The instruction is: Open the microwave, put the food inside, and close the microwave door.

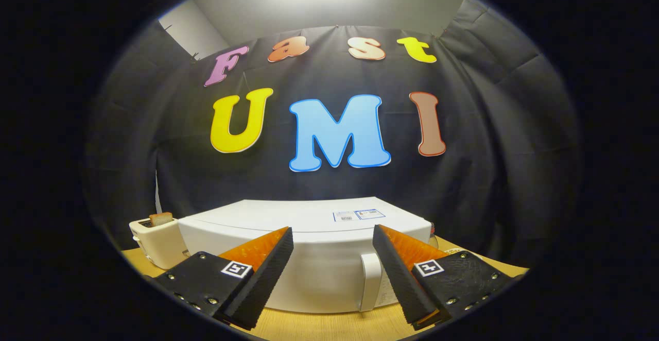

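Two small printed labels point(359, 215) sit side by side on the top panel of the white microwave point(309, 238), toward its right half; their print is too small to read. Each finger of the gripper point(333, 258) carries one square black-and-white coded marker: one marker point(237, 269) on the left finger mount, one marker point(429, 267) on the right finger mount. The fingers stand apart, holding nothing. The markers bear a block pattern, not legible characters.

White microwave point(309, 258), door closed, on wooden table point(319, 325)
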{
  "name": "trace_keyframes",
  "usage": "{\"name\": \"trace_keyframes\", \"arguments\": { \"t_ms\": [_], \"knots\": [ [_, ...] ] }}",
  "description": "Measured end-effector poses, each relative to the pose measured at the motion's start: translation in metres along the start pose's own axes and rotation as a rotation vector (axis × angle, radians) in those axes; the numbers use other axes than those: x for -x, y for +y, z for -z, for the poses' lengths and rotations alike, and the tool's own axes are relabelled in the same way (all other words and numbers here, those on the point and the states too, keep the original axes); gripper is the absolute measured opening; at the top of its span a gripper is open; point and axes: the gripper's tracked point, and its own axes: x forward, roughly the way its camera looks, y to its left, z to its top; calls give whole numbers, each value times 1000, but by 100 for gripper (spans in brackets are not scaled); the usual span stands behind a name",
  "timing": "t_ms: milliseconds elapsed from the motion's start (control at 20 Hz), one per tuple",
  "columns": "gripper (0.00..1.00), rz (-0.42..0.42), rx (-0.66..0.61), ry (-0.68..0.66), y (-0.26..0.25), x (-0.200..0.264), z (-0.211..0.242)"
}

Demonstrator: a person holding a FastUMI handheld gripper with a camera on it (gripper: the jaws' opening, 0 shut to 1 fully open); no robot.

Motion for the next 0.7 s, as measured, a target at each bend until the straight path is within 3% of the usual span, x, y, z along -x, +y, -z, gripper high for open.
{"name": "trace_keyframes", "arguments": {
  "t_ms": [350,400,450,500,700],
  "knots": [
    [99,14,62,100,-21,-24,56],
    [91,10,53,105,-23,-26,59],
    [91,18,41,114,-26,-29,64],
    [80,30,35,124,-30,-31,68],
    [57,47,30,142,-39,-31,72]
  ]
}}
